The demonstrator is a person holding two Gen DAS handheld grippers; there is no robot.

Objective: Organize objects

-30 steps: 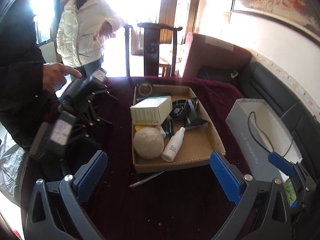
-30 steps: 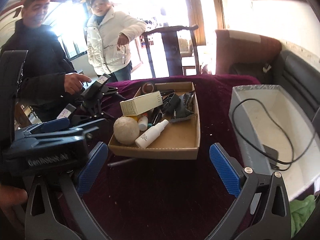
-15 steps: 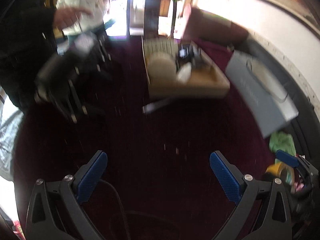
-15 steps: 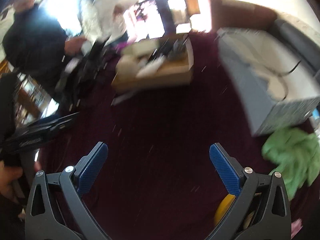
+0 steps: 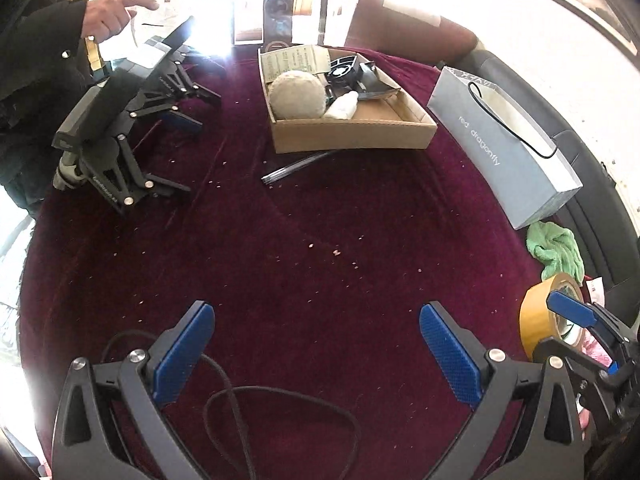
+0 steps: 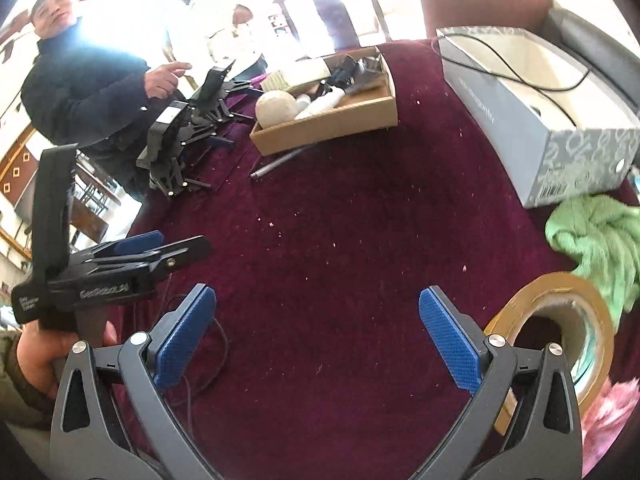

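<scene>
— Maroon velvet covers the table (image 5: 320, 264); why is nothing held?
— Both the left gripper (image 5: 316, 356) and the right gripper (image 6: 318, 344) are spread wide, empty. The tape roll (image 6: 556, 332) lies beside the right one (likely first), the cardboard tray (image 5: 352, 136) far across, a sofa behind.

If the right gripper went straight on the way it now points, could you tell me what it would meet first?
Probably the bare maroon tablecloth: the open right gripper tilts down at it. The tape roll sits to its right, the cardboard tray further off; depth is uncertain.
</scene>
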